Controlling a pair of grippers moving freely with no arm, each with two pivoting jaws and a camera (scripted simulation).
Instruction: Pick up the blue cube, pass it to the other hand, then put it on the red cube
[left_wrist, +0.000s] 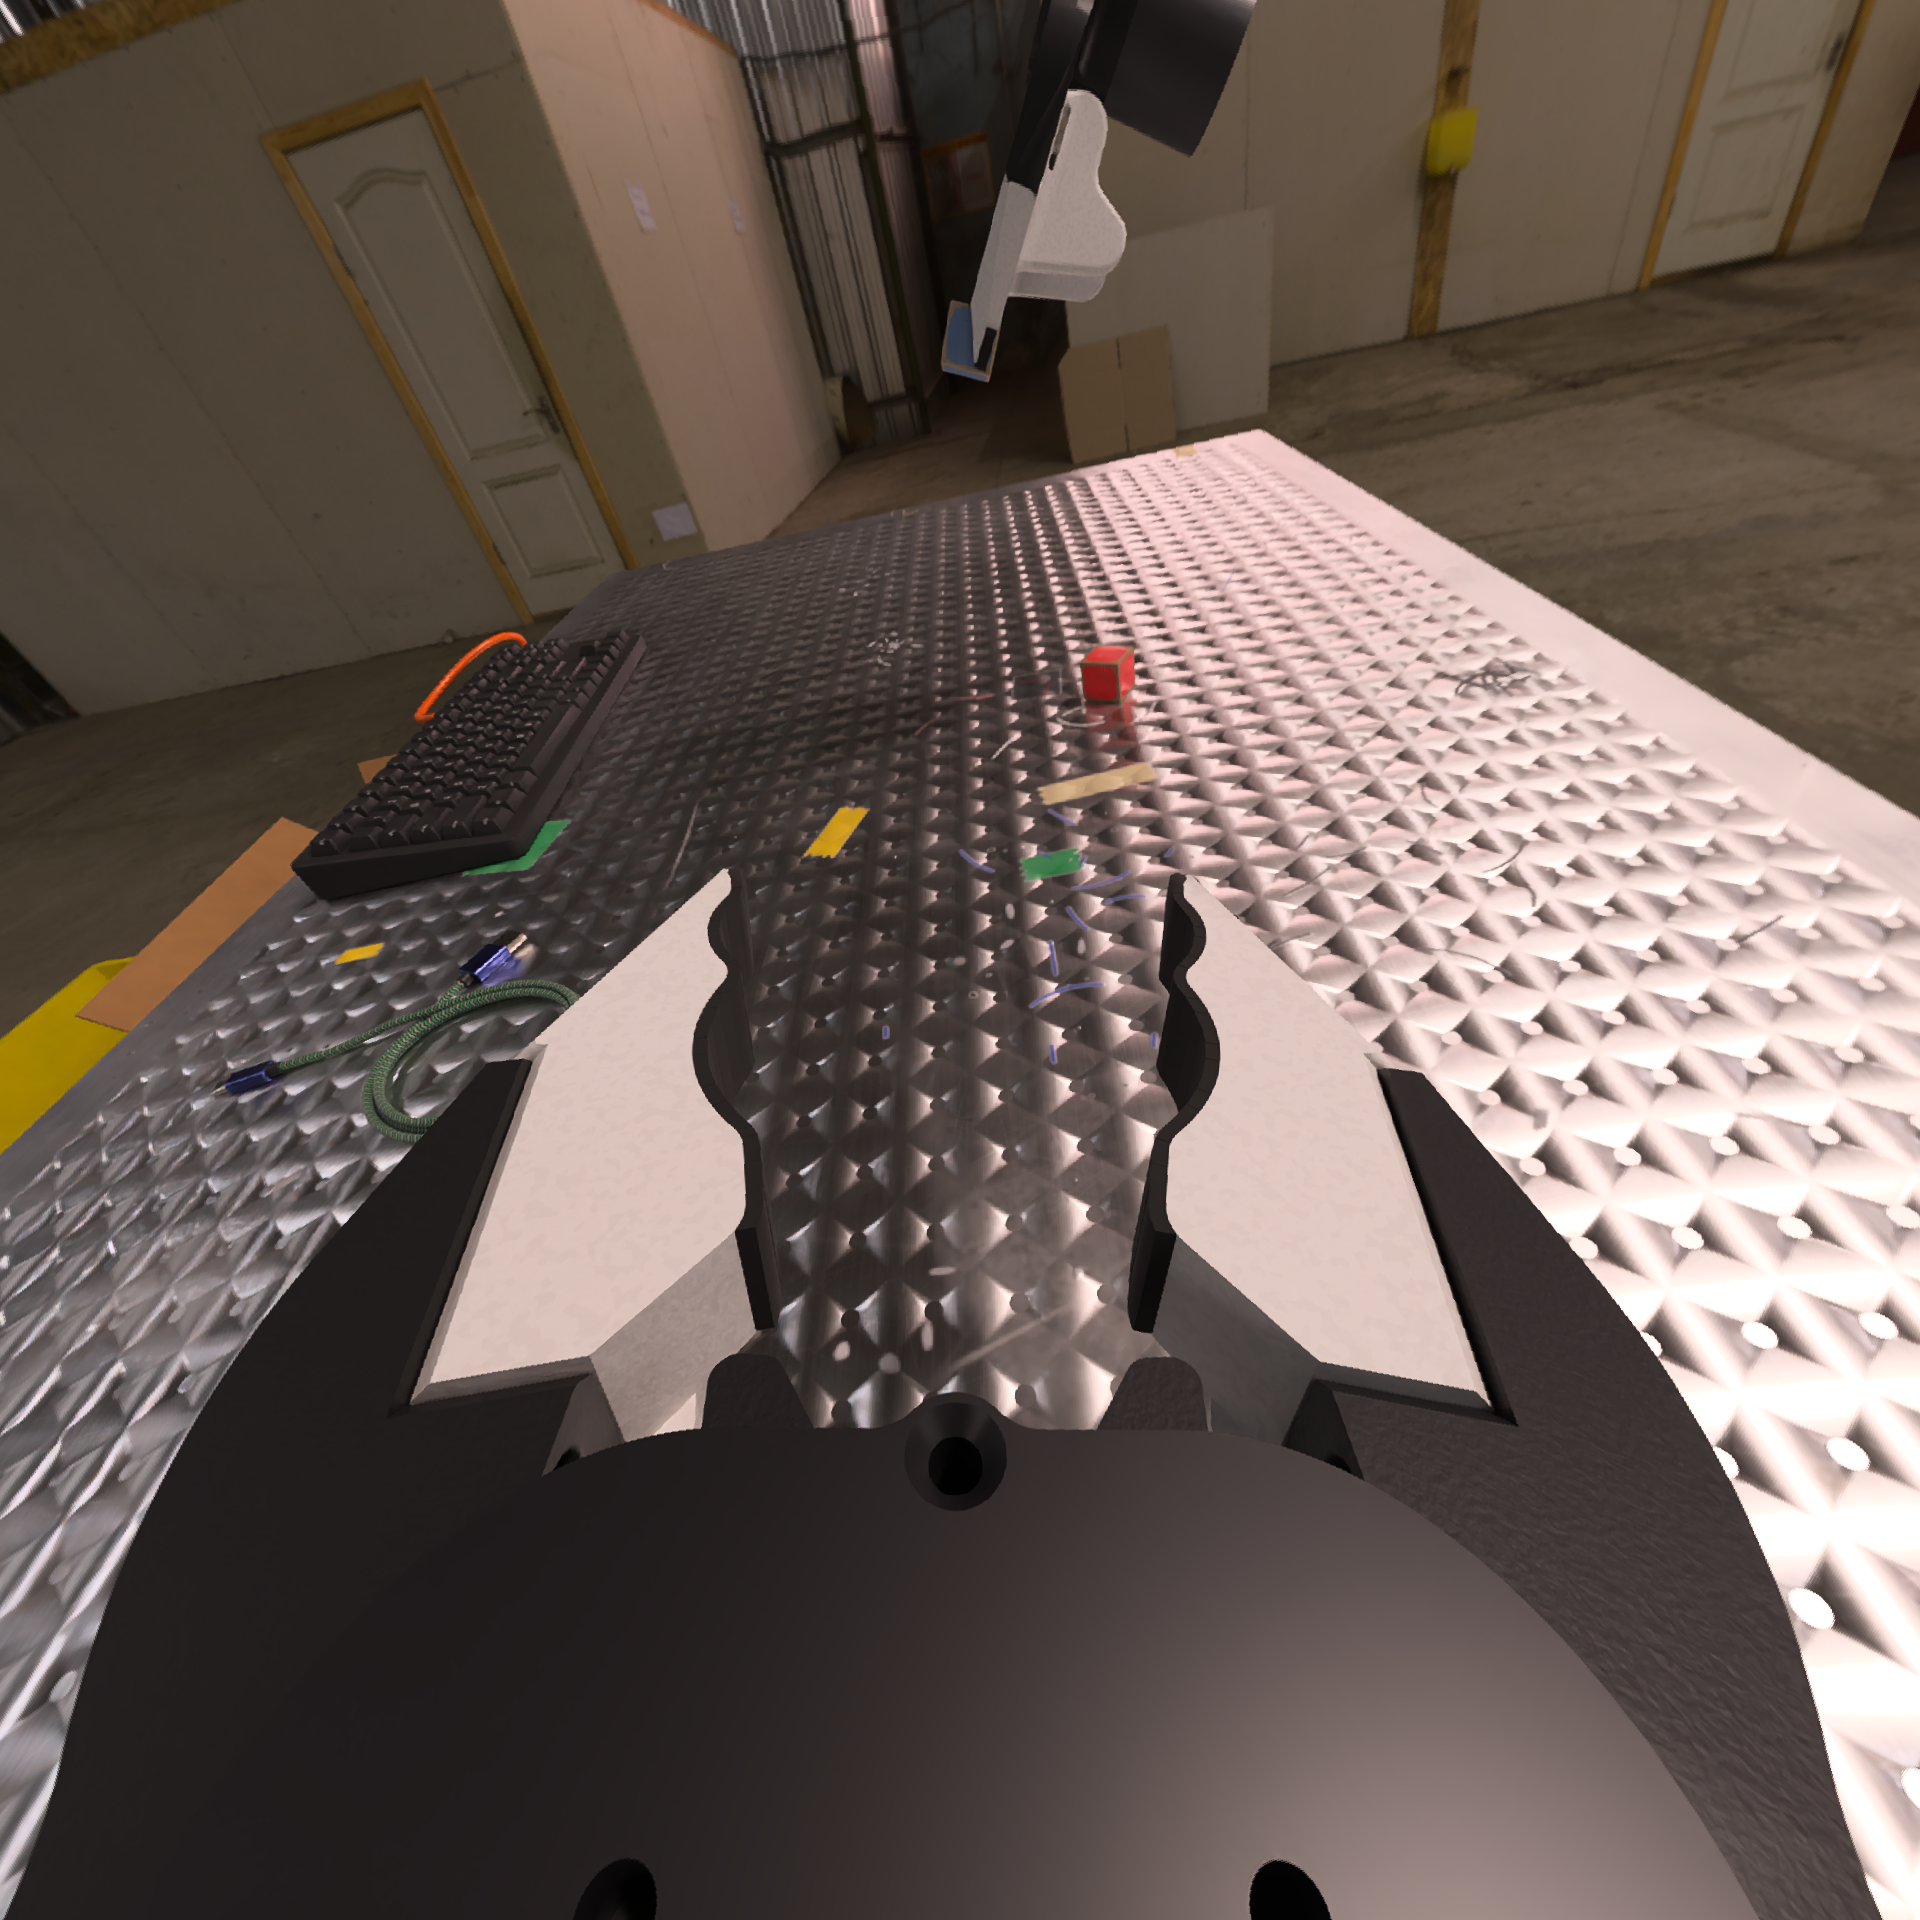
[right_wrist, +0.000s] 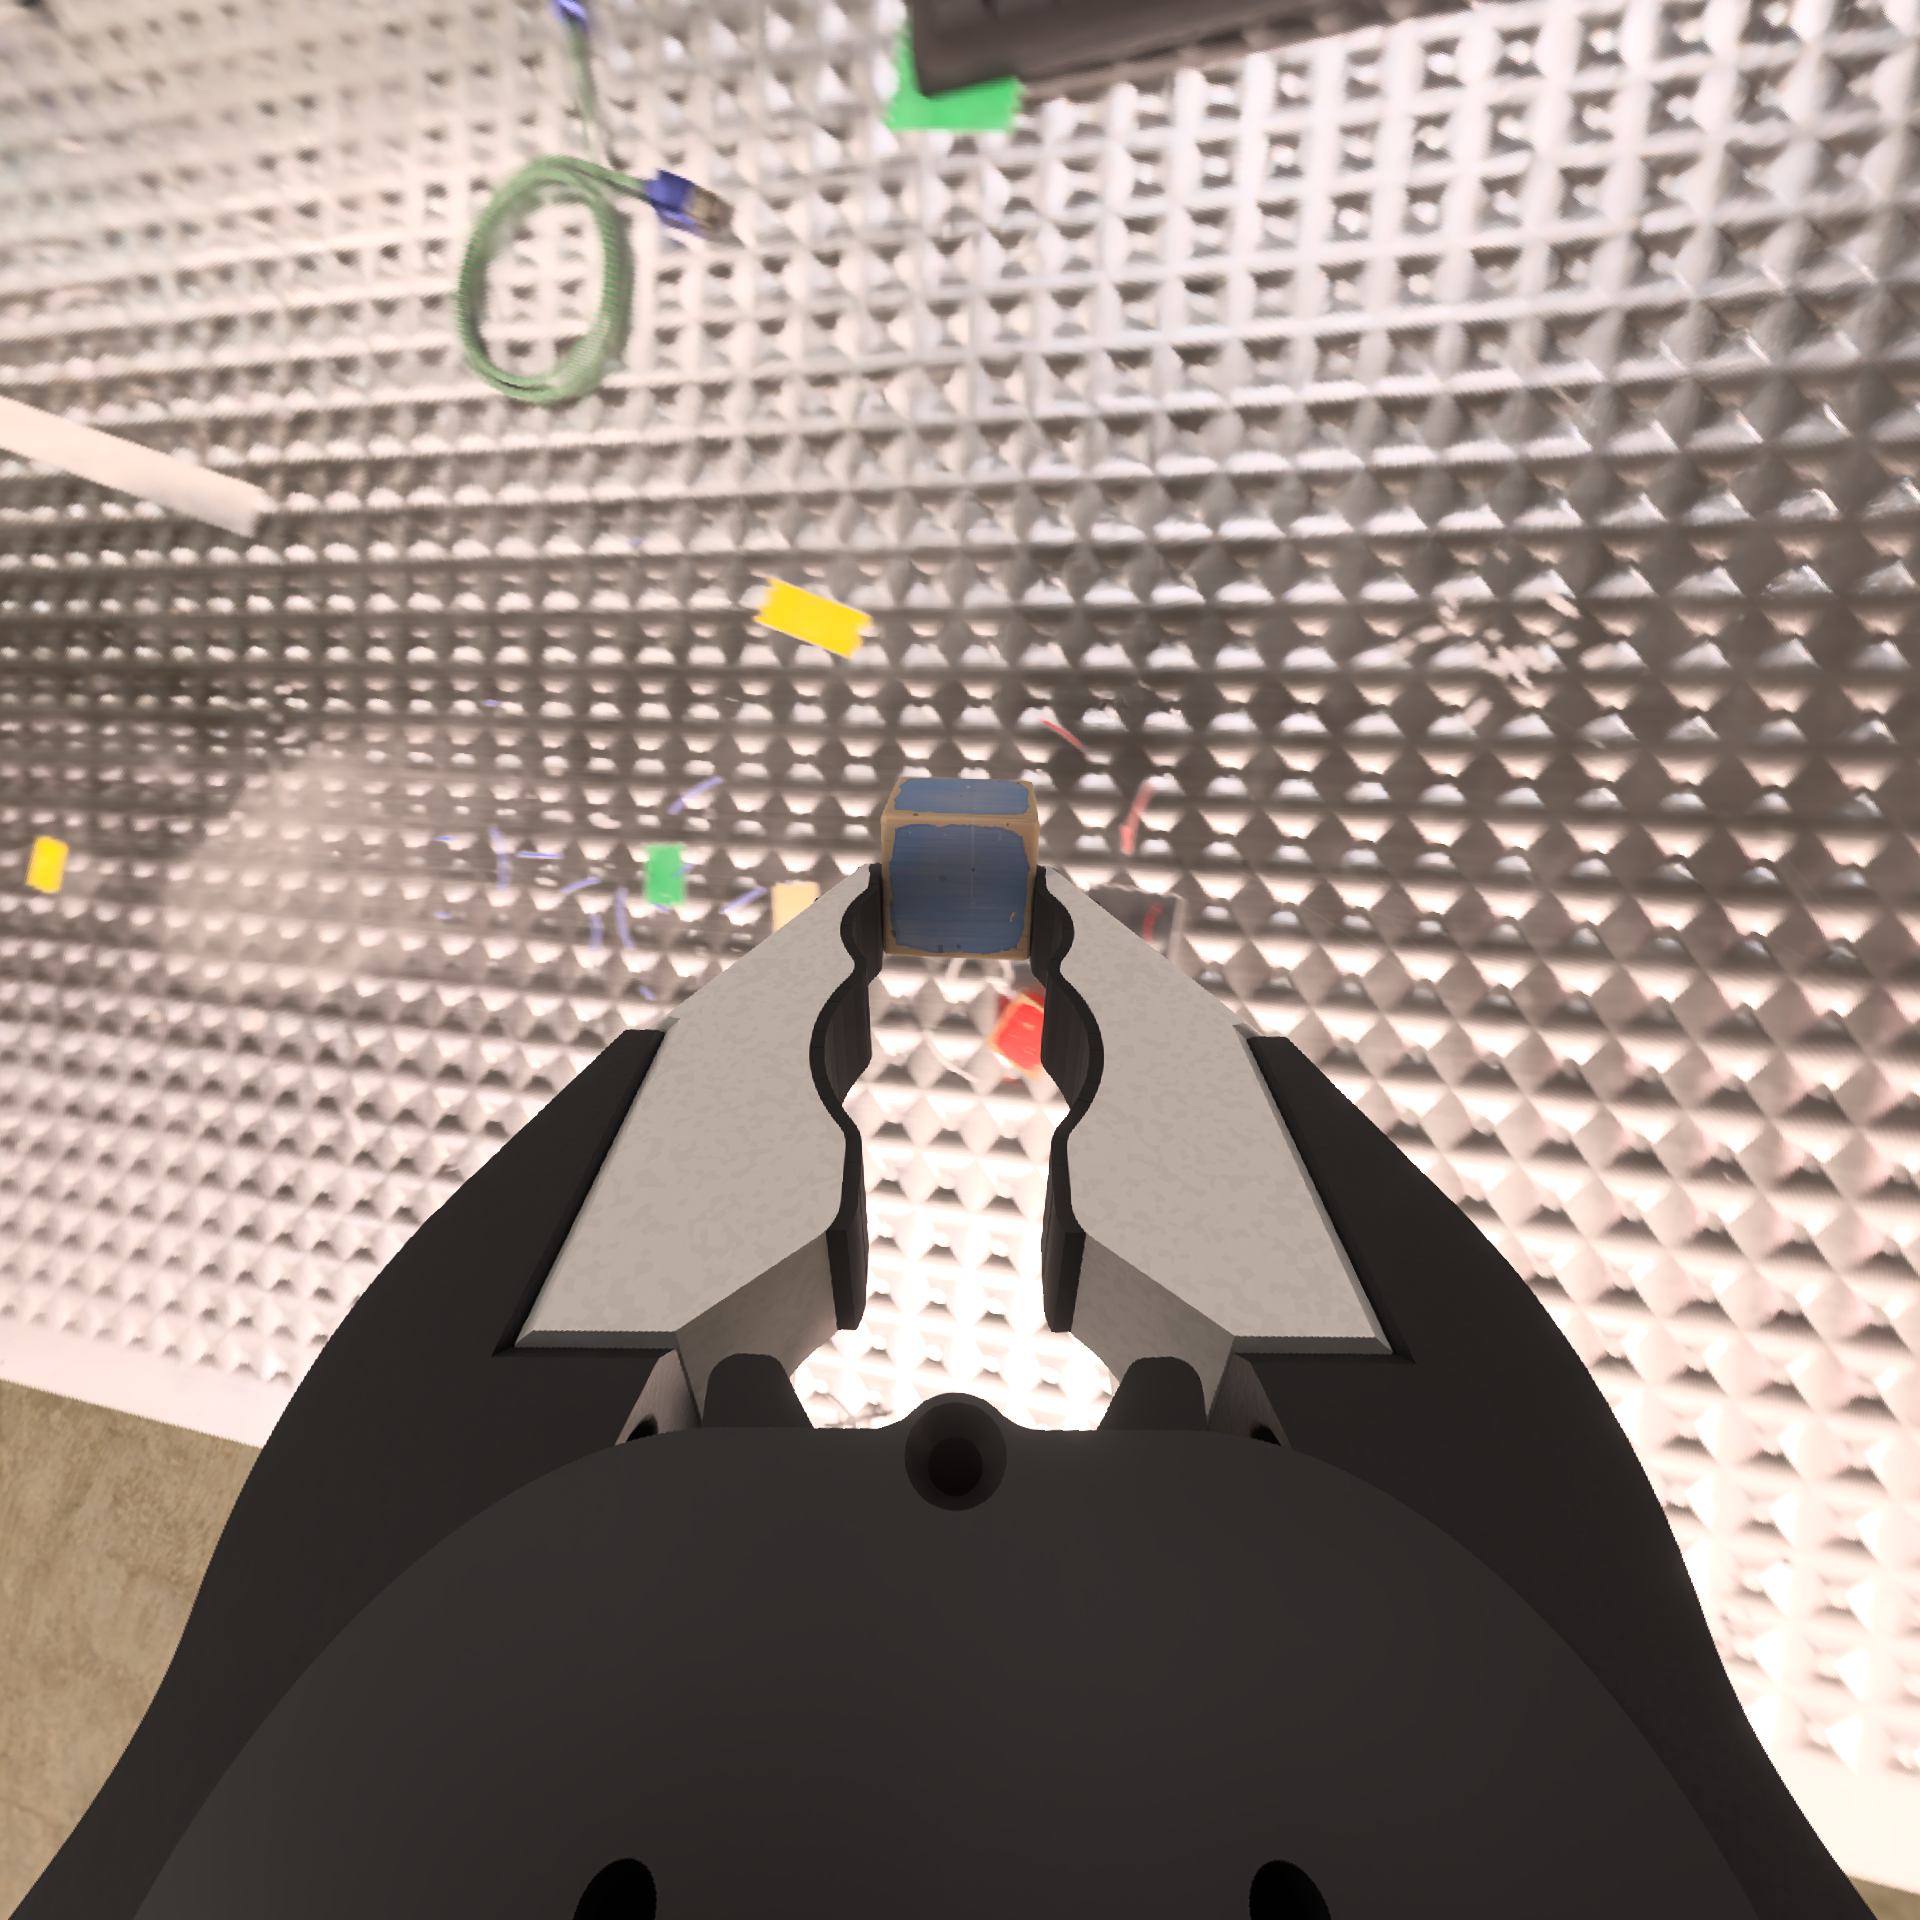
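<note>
My right gripper (right_wrist: 956, 883) is shut on the blue cube (right_wrist: 958, 883) at its fingertips and holds it high above the metal table (right_wrist: 1455, 520), pointing down. The red cube (right_wrist: 1020, 1027) sits on the table below, seen between the fingers. In the left wrist view the right gripper (left_wrist: 977, 343) hangs high at the top centre with the blue cube (left_wrist: 961, 338) in its tips. The red cube (left_wrist: 1108, 673) stands on the table ahead. My left gripper (left_wrist: 951, 894) is open and empty, low over the table.
A black keyboard (left_wrist: 488, 758) lies at the table's left edge, a coiled green cable (left_wrist: 416, 1049) near it. Tape scraps, yellow (left_wrist: 834, 832) and green (left_wrist: 1049, 863), lie near the middle. A cardboard box (left_wrist: 1117, 395) stands beyond the far edge.
</note>
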